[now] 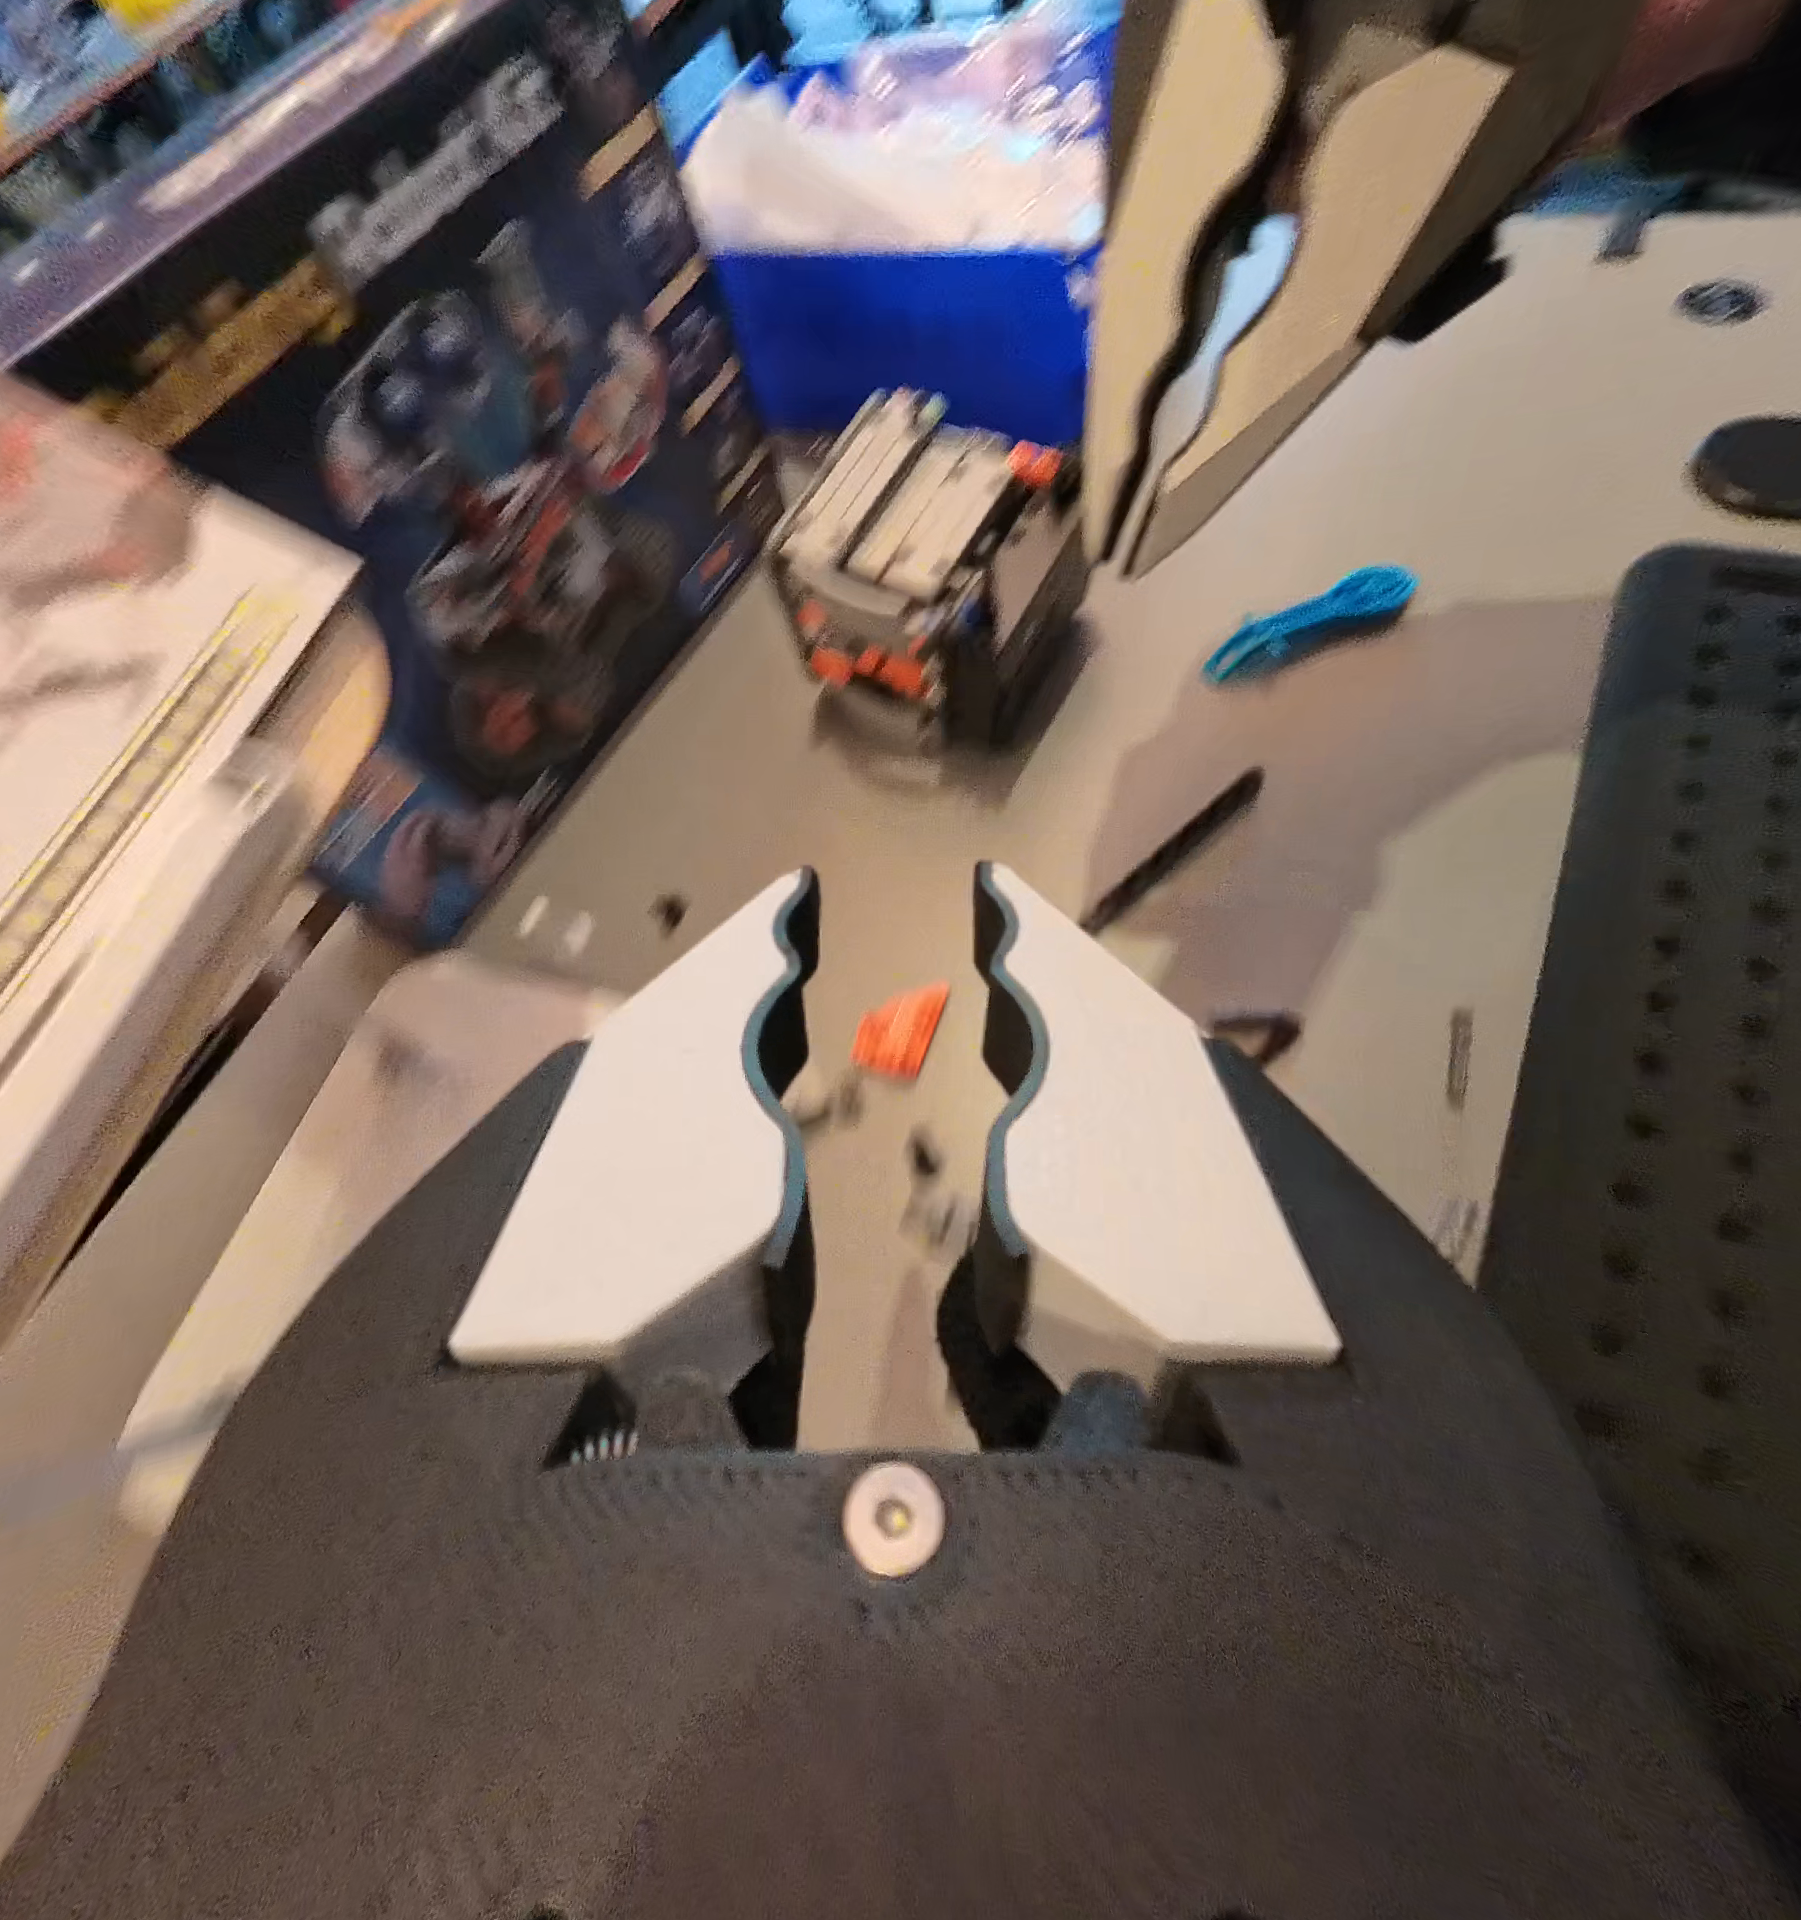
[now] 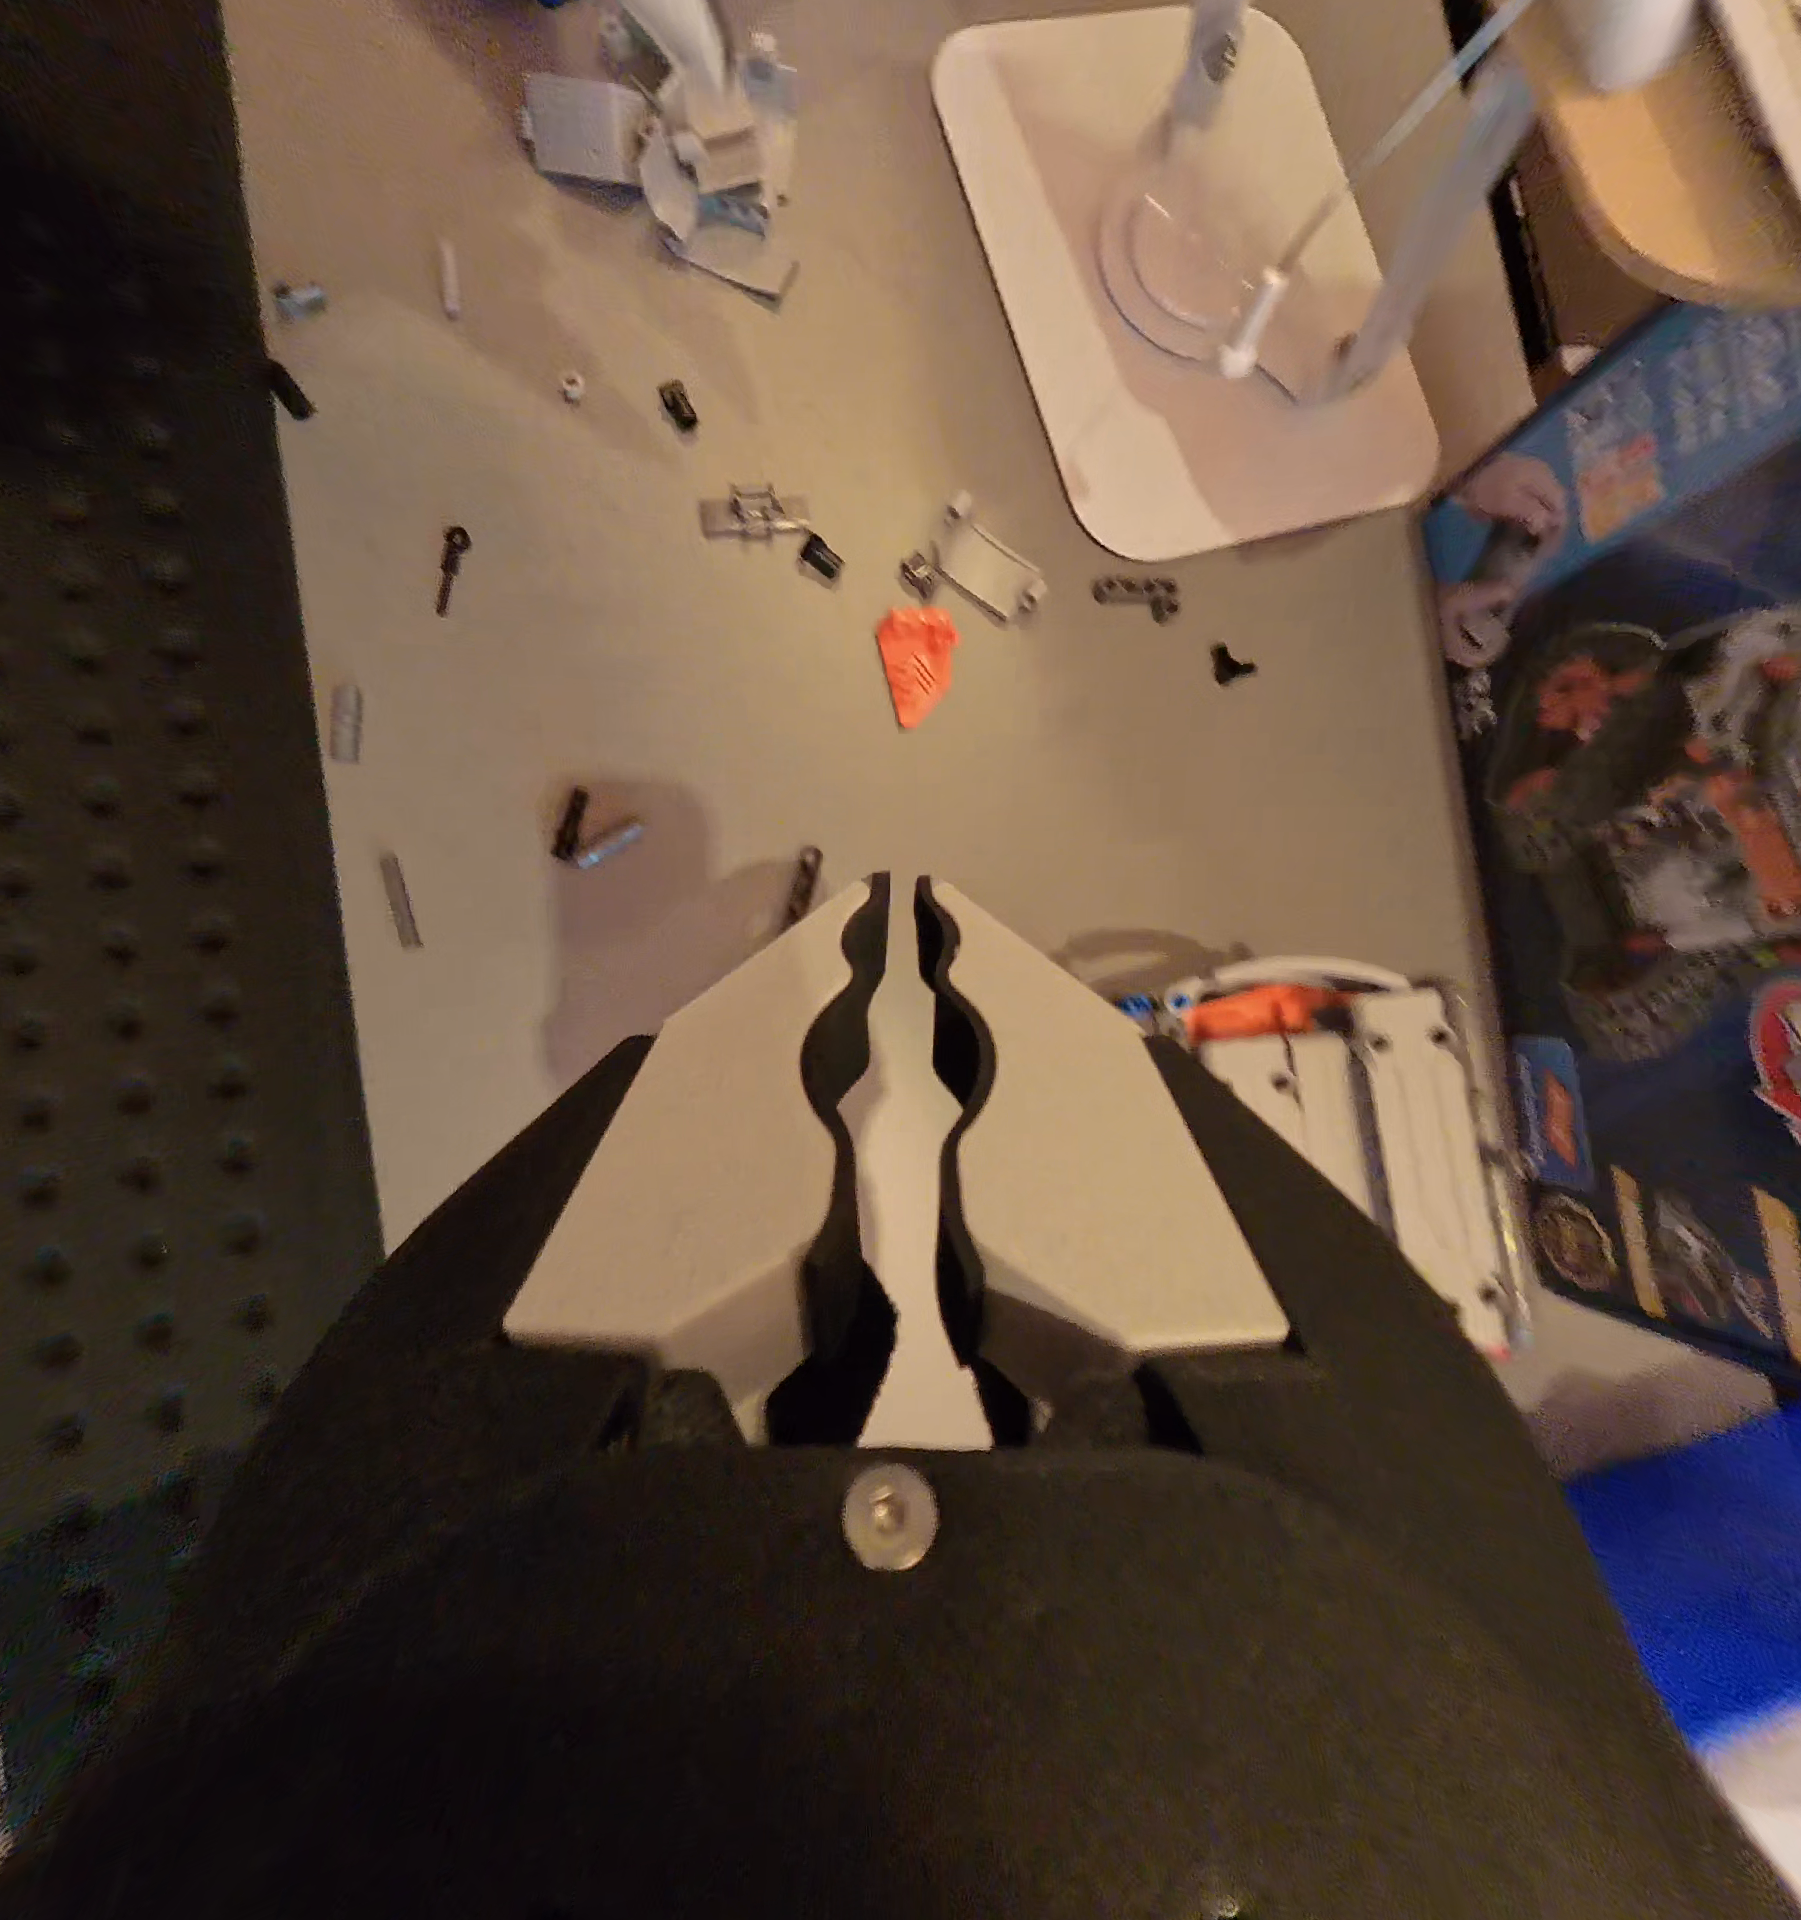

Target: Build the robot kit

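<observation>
Grey tabletop (image 2: 1135, 790) is lying strewn with small building pieces. Left gripper (image 1: 896, 894) is hanging partly open and empty, an orange piece (image 1: 901, 1023) sitting just under its fingers. Right gripper (image 2: 901, 883) is nearly closed, seemingly on a pale flat part, with the half-built model (image 2: 1322, 1122) just beside it. Careless sweeping could be scattering loose bits.

The dark printed box (image 1: 480, 436) bears lettering, blurred beyond reading. A round logo mark (image 1: 1722, 302) sits on the counter (image 1: 1291, 935), also illegible.
</observation>
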The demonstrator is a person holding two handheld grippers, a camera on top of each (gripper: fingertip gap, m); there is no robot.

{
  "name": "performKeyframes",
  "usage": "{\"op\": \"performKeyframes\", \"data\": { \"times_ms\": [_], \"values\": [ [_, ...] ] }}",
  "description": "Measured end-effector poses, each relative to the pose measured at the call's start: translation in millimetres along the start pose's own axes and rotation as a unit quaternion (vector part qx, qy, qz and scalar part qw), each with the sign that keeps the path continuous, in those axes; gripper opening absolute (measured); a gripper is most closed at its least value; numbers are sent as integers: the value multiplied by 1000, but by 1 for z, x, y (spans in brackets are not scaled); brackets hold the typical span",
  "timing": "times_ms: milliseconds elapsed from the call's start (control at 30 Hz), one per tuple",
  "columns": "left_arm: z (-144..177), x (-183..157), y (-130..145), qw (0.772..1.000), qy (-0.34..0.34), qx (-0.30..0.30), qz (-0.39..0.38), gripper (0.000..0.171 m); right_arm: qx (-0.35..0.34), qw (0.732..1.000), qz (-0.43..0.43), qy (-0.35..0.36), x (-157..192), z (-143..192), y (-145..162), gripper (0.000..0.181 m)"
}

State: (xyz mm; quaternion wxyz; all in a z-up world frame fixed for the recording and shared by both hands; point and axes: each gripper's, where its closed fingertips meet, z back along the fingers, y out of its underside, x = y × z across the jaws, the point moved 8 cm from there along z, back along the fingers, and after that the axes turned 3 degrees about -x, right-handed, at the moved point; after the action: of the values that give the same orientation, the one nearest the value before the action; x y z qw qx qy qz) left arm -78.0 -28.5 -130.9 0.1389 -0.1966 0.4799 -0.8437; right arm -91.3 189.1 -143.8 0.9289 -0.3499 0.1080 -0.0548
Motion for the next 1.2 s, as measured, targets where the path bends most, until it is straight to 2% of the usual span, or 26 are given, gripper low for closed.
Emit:
{"op": "performKeyframes", "data": {
  "times_ms": [100,200,267,333,433,500,567,733,967,1200],
  "values": [
    [76,30,37,994,-73,74,34,23,-23,999,-3,-34,14,-23,-14,3],
    [149,62,80,976,-134,161,64,17,-44,997,-1,-69,27,-44,-28,3],
    [184,79,108,962,-145,209,96,14,-59,994,-6,-91,35,-57,-36,2],
    [199,88,132,958,-135,219,129,8,-66,992,-13,-106,41,-69,-43,3],
    [197,91,165,947,-115,268,135,5,-74,989,-24,-124,51,-83,-49,3],
    [185,86,181,941,-71,293,154,4,-72,989,-33,-129,55,-90,-49,3],
    [171,81,192,941,-45,303,141,0,-74,987,-43,-134,58,-94,-48,3],
    [141,77,212,932,-4,324,159,10,-75,986,-62,-138,63,-99,-44,2],
    [133,73,234,920,-1,362,152,21,-81,984,-75,-140,63,-99,-38,2],
    [134,72,236,918,6,368,144,23,-85,983,-78,-145,59,-100,-35,2]
  ]
}}
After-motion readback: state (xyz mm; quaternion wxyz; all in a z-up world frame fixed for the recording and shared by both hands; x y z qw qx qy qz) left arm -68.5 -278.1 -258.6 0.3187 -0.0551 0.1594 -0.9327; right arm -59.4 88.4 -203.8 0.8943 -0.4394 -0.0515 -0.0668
